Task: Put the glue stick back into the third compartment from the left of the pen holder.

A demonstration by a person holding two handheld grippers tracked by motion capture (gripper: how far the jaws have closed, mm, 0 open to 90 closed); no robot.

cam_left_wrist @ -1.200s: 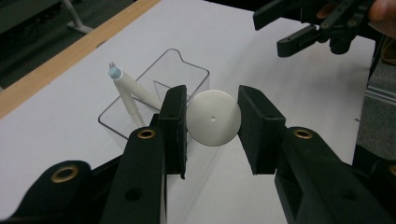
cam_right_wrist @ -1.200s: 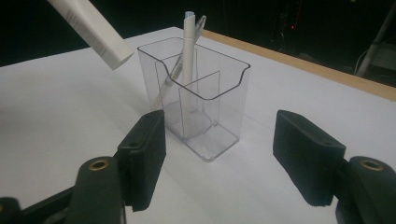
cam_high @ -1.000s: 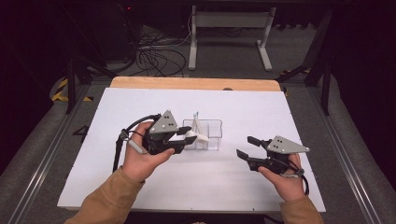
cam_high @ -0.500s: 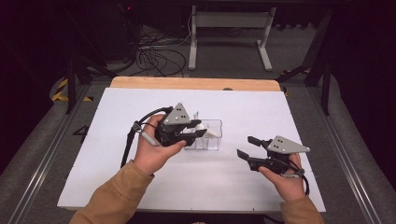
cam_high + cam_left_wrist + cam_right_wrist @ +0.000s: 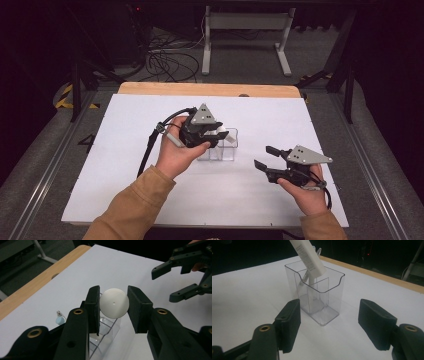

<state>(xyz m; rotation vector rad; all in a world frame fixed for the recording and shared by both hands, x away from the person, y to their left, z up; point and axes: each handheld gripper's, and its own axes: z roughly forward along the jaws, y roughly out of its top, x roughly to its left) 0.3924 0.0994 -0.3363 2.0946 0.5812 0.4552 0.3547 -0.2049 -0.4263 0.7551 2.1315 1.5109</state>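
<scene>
Left gripper (image 5: 113,308) pinches white tube (image 5: 114,303) tilted over clear holder (image 5: 315,293), mid-tabletop; long axis slants into the near compartment. Right gripper (image 5: 329,325) spread, just beside.

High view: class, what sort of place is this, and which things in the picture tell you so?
Probably a lab or recording studio, not a home: a white work table in a dark room, loose cables on the floor behind it, and a metal stand beyond.

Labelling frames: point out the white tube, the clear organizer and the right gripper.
white tube (image 5: 114,303), left gripper view, round cap end.
clear organizer (image 5: 329,293), right gripper view, front wall.
right gripper (image 5: 266,156), high view, between jaw tips.
</scene>
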